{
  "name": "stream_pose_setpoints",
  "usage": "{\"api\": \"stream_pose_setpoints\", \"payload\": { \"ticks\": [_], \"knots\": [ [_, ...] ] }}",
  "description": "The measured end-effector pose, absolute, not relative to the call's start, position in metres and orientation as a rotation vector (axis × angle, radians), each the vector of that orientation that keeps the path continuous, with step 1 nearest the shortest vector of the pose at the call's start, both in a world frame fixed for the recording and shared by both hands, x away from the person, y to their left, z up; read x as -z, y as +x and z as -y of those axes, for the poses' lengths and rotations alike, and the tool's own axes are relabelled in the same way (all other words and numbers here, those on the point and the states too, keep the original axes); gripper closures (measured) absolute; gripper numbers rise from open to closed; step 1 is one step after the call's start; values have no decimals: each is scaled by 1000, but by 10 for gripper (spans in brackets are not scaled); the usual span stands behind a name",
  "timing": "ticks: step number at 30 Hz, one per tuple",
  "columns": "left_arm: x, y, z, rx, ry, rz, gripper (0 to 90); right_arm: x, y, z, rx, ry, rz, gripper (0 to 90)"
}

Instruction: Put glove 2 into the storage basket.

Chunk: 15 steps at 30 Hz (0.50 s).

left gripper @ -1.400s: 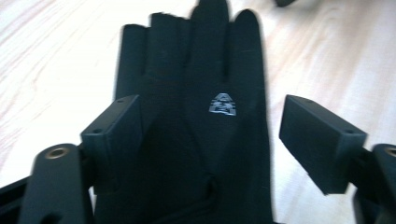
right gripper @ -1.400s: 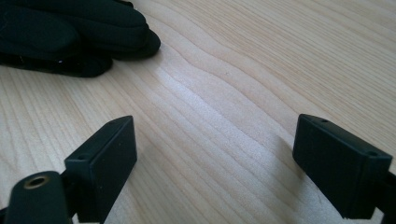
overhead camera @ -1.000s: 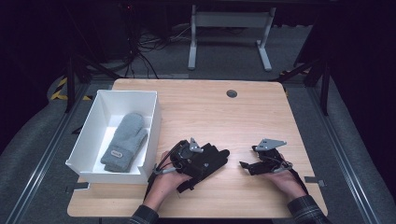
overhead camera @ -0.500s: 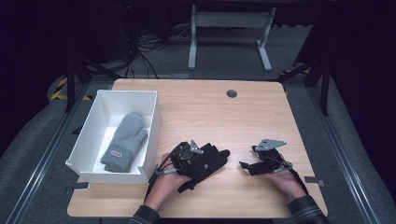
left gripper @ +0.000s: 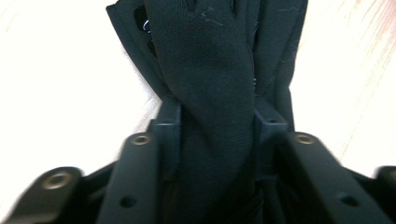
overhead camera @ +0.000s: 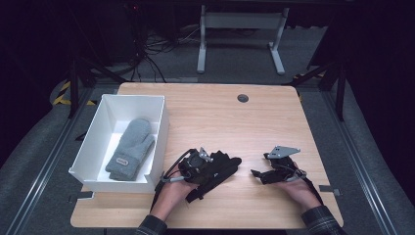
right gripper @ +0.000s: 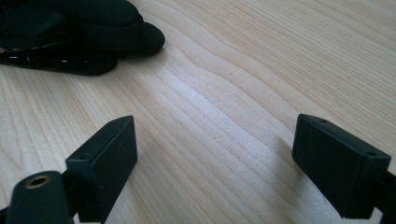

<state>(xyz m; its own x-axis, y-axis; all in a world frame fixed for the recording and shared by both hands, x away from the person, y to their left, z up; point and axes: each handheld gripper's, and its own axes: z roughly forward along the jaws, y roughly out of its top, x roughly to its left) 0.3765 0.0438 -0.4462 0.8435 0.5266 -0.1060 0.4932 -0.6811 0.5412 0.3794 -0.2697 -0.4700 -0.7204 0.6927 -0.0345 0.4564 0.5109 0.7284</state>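
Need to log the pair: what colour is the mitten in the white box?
Grey mitten, with a small label near the cuff; clearest in the high view.

A lab or recording room, dimly lit: one bare wooden tabletop [overhead camera: 274,122] with a cable grommet [overhead camera: 242,98] stands on grey carpet, metal rails running along both sides. At the far end, loose cables [overhead camera: 156,49] trail across the floor beside a white steel stand [overhead camera: 240,29], with hazard-striped tape [overhead camera: 63,93] at the left.

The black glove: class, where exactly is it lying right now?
In the high view the black glove lies on the wooden table, just right of the white box, pinched in the left gripper.
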Motion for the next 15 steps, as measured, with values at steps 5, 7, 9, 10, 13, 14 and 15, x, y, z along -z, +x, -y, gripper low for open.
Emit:
{"api": "stream_pose_setpoints", "payload": {
  "ticks": [5,7,9,10,13,14,15],
  "knots": [
    [444,378,-46,-44,2424,-763,699,470,379,270,-1035,959,-2435,145],
    [440,377,-47,-31,2397,-780,703,470,379,270,-1035,959,-2435,145],
    [435,377,-49,-31,2374,-784,705,470,379,270,-1035,959,-2435,145],
    [432,376,-49,-34,2367,-789,706,470,379,270,-1035,959,-2435,145],
    [423,373,-51,-41,2347,-803,706,470,379,270,-1035,958,-2436,145],
    [420,372,-51,-45,2340,-810,707,470,379,270,-1035,957,-2436,145],
    [420,372,-51,-45,2340,-810,707,470,379,270,-1035,957,-2436,145]
  ]
}}
